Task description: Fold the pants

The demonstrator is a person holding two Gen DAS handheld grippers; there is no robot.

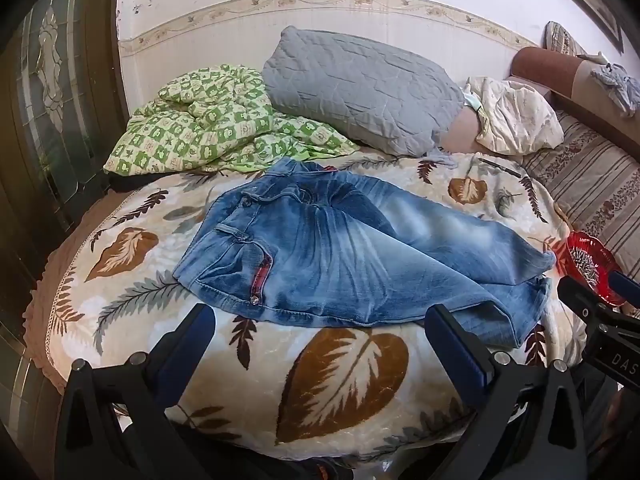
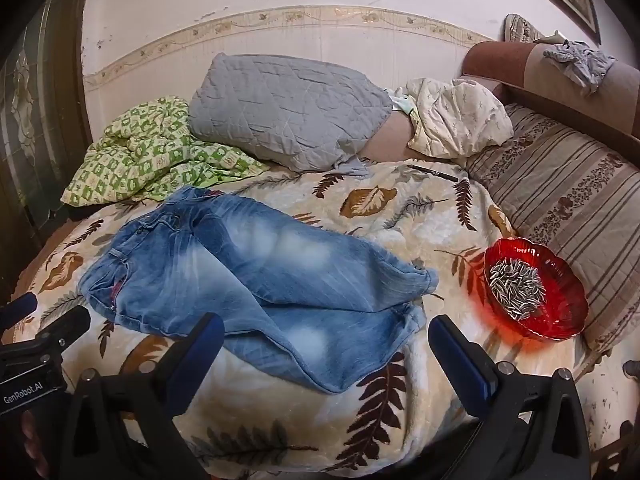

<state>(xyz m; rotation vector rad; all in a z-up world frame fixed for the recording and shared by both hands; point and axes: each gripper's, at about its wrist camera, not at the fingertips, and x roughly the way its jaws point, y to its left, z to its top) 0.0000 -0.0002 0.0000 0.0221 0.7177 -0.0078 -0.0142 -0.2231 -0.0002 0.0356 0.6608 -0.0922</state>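
Faded blue jeans (image 1: 340, 252) lie flat on a leaf-patterned blanket (image 1: 344, 380), waist at the left, legs running right and overlapping; they also show in the right wrist view (image 2: 260, 280). My left gripper (image 1: 320, 320) is open and empty, hovering just before the jeans' near edge. My right gripper (image 2: 326, 336) is open and empty, hovering over the near leg. The right gripper shows at the right edge of the left wrist view (image 1: 600, 296). The left gripper shows at the left edge of the right wrist view (image 2: 40, 320).
A red glass bowl of seeds (image 2: 536, 292) sits on the blanket right of the leg ends. A grey pillow (image 2: 288, 112), a green checked quilt (image 2: 156, 156) and a cream cloth (image 2: 456, 120) lie behind. A pen (image 2: 432, 173) lies near the pillow. A striped cushion (image 2: 572, 208) is at right.
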